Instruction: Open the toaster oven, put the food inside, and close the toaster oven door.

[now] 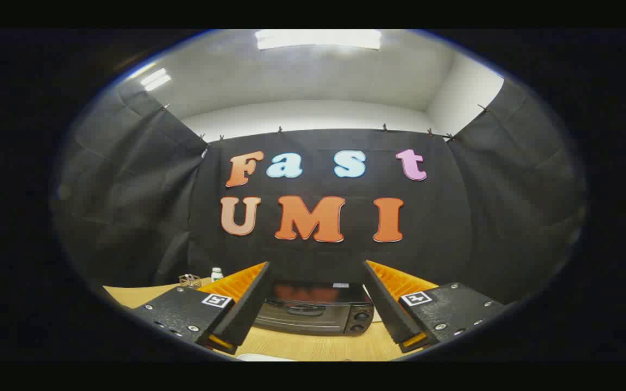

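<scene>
A black toaster oven [313, 309] stands on the wooden table [313, 345], beyond my fingers and framed between them. Its door is closed, with the handle [298, 311] across the front and two knobs [361, 321] at its right side. My gripper [315, 277] is open, raised above the table, with nothing between its two black fingers [248, 301] lined in orange. A sliver of something white [258, 357] shows on the table right below the fingers; I cannot tell what it is.
Beyond the left finger, at the table's back, stand a small wire-frame cube [189, 280] and a small white bottle with a green cap [216, 273]. Black cloth walls close in the table behind and on both sides.
</scene>
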### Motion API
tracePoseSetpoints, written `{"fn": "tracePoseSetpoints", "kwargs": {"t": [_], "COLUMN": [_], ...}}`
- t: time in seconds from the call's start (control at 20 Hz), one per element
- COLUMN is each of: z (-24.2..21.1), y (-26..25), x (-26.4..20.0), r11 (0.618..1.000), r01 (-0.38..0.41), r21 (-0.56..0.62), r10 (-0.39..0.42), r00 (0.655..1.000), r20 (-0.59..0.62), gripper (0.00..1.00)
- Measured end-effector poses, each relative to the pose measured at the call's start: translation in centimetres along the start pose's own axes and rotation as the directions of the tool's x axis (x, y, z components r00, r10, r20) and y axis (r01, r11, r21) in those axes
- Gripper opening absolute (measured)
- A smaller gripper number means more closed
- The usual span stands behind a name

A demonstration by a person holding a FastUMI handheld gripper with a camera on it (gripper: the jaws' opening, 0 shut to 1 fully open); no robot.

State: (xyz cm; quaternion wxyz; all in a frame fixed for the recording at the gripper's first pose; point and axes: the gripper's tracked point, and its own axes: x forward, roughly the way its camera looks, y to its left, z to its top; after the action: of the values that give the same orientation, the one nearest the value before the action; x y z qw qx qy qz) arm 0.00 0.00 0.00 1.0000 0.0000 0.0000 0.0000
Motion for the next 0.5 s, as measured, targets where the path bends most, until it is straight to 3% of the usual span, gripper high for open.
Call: {"fn": "tracePoseSetpoints", "kwargs": {"t": [0.5], "z": [-0.35], "y": [0.69], "x": [0.06], "r11": [1.0], "r01": [-0.007], "r21": [0.008], "r10": [0.007], "r00": [1.0], "r20": [-0.01], "gripper": [0.97]}}
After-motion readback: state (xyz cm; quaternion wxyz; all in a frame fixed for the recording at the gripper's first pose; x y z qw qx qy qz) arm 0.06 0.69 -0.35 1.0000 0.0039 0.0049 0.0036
